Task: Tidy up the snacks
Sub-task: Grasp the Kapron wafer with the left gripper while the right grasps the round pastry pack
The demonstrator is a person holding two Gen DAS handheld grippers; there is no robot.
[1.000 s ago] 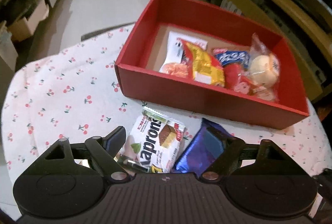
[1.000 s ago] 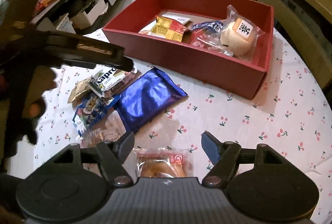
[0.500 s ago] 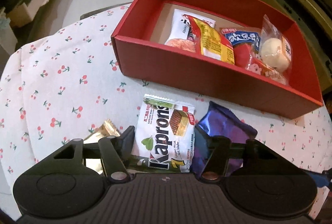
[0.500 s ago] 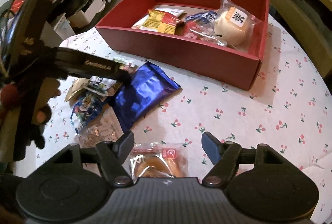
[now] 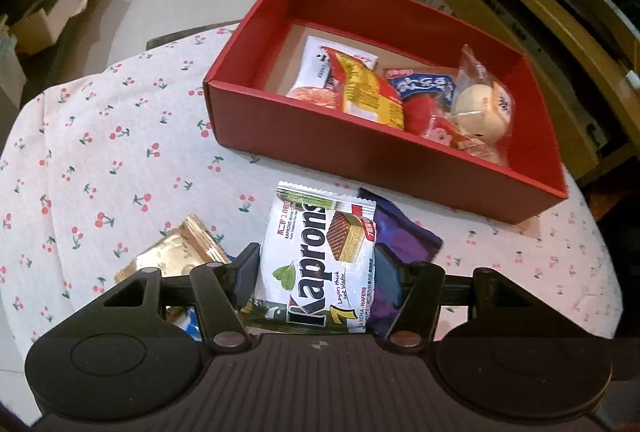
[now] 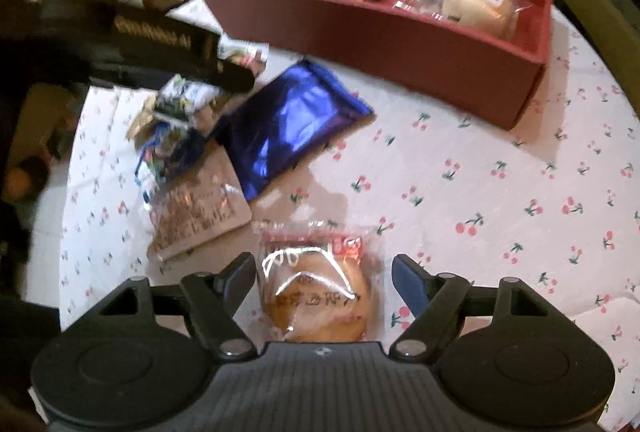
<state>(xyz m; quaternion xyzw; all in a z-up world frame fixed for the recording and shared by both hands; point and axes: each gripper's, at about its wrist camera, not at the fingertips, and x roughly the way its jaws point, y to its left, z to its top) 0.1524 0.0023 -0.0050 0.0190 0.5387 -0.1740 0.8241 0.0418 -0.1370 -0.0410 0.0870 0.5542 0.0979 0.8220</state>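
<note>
Round table (image 5: pixel 100 136) under a white cloth printed with small red cherries. Toward the far side, an open red box (image 5: pixel 360 152) already holding several snacks: a yellow-and-red packet (image 5: pixel 370 92), a blue-and-white packet (image 5: pixel 426 86) and a pale round bun in clear wrap (image 5: pixel 484 108), all lying close together toward the right end. Left gripper (image 5: pixel 316 272) clamped on a white Kaprons wafer packet (image 5: pixel 320 256), one finger pressed against each long edge, the packet upright between them on the near side of the box. Just beside it, a crinkled gold packet (image 5: pixel 180 252) to the left and a shiny purple-blue packet (image 6: pixel 288 136) to the right, both flat on the cloth. Right gripper (image 6: pixel 324 274) with jaws opening, a bun in clear wrap with a red band (image 6: pixel 316 292) lying on the cloth between the fingers, a visible gap on the right side, pads not pressing. Left of that bun, a flat clear-wrapped brown snack (image 6: pixel 200 220) and a small blue printed packet (image 6: pixel 168 152), blurred.
</note>
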